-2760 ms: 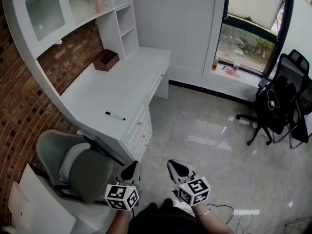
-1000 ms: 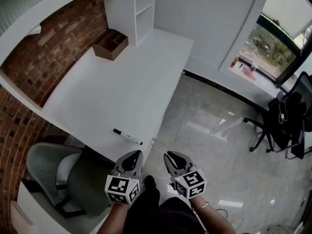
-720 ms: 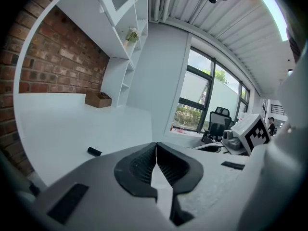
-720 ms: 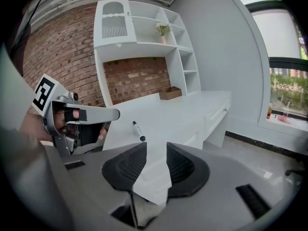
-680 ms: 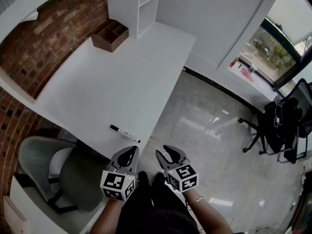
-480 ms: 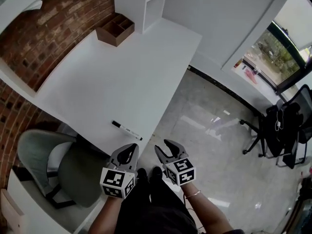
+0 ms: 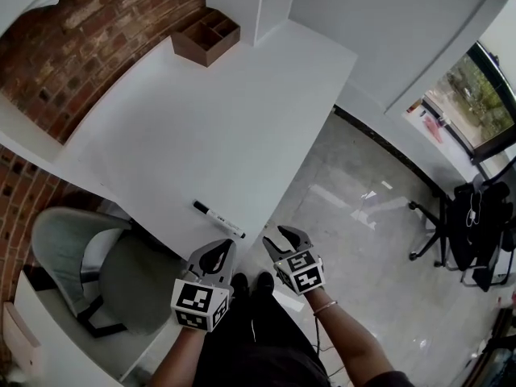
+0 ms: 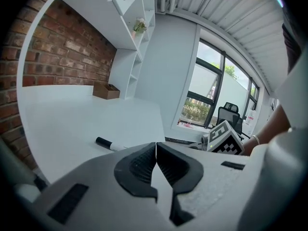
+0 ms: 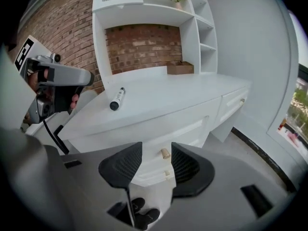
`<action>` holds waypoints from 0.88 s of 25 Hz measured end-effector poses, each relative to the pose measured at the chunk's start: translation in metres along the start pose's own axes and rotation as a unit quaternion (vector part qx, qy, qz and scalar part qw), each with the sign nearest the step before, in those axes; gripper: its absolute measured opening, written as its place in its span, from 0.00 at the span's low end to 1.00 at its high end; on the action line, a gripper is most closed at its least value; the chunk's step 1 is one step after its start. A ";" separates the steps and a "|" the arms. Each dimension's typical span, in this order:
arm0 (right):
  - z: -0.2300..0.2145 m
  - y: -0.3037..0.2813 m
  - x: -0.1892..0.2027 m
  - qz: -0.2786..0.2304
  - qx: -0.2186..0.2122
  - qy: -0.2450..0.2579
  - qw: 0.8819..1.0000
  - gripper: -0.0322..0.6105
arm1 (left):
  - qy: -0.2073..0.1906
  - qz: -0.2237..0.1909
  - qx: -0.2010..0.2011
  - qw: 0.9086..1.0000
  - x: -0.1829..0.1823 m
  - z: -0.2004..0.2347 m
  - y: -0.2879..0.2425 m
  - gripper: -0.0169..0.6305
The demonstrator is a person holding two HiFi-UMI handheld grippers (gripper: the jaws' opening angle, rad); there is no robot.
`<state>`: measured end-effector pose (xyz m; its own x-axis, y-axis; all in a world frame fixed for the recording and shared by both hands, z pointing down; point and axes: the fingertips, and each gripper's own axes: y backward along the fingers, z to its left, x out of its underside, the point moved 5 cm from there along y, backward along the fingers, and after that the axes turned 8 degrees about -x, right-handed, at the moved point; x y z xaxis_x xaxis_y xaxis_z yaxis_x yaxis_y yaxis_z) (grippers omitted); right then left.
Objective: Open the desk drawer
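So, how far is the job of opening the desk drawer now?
Done: nothing yet; the drawer is closed, flush in the desk. In hand: the right gripper points at its knob, which shows in the gap between the opening fingers, not touched. The left gripper is shut and empty. Left: reach the knob, close on it and pull the drawer out.

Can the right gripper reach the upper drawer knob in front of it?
Probably yes: the right gripper is opening and empty, the knob lines up ahead of its gap, and nothing blocks the drawer front.
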<state>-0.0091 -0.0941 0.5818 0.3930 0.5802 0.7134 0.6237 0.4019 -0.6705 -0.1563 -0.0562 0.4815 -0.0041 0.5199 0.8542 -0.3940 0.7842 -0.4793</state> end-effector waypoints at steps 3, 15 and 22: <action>-0.009 -0.013 0.002 0.017 -0.010 0.009 1.000 0.31 | 0.005 0.005 -0.012 1.000 0.000 0.004 -0.008 0.05; -0.036 -0.058 0.023 0.110 -0.048 0.057 0.991 0.31 | 0.022 0.024 -0.040 0.999 -0.004 0.004 -0.033 0.05; -0.040 -0.073 0.022 0.151 -0.074 0.090 0.982 0.31 | 0.032 0.024 -0.059 0.997 -0.009 0.002 -0.039 0.05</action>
<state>-0.0188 -0.1390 0.6547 0.6799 0.5172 0.5199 0.5466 0.1151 -0.8294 -0.1428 -0.0925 0.4935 0.0407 0.5754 0.8168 -0.2845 0.7903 -0.5426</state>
